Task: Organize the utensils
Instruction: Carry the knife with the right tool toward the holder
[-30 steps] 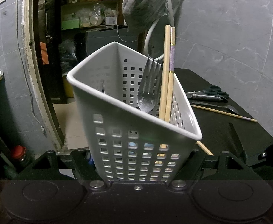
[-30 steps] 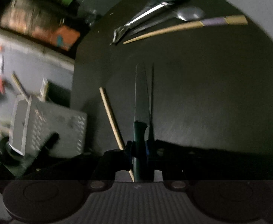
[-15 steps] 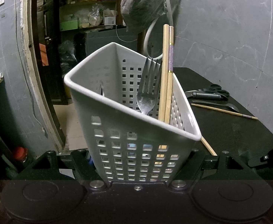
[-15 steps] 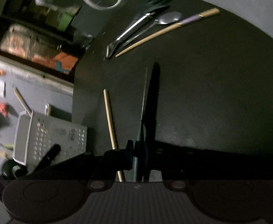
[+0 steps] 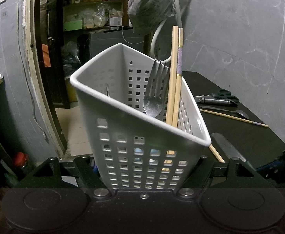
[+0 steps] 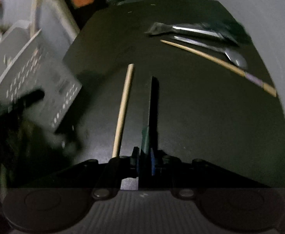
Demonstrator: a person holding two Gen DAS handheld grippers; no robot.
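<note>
Basket [image 5: 142, 148] is clamped between the left tongs [image 5: 142, 175], tilted, beside the surface [image 5: 249, 136]. It holds a fork [image 5: 156, 95] and two chopsticks [image 5: 174, 74]. Right tongs [image 6: 145, 156] are clamped on a knife [image 6: 149, 105] above the surface. One chopstick [image 6: 123, 109] lies just left of it; scissors [image 6: 201, 31], spoon [image 6: 236, 58] and another chopstick [image 6: 220, 62] lie well apart.

The left gripper [image 5: 142, 167] clamps a tilted white basket [image 5: 123, 128] holding a fork [image 5: 154, 97] and two chopsticks [image 5: 174, 74], above the dark table [image 5: 249, 138]
</note>
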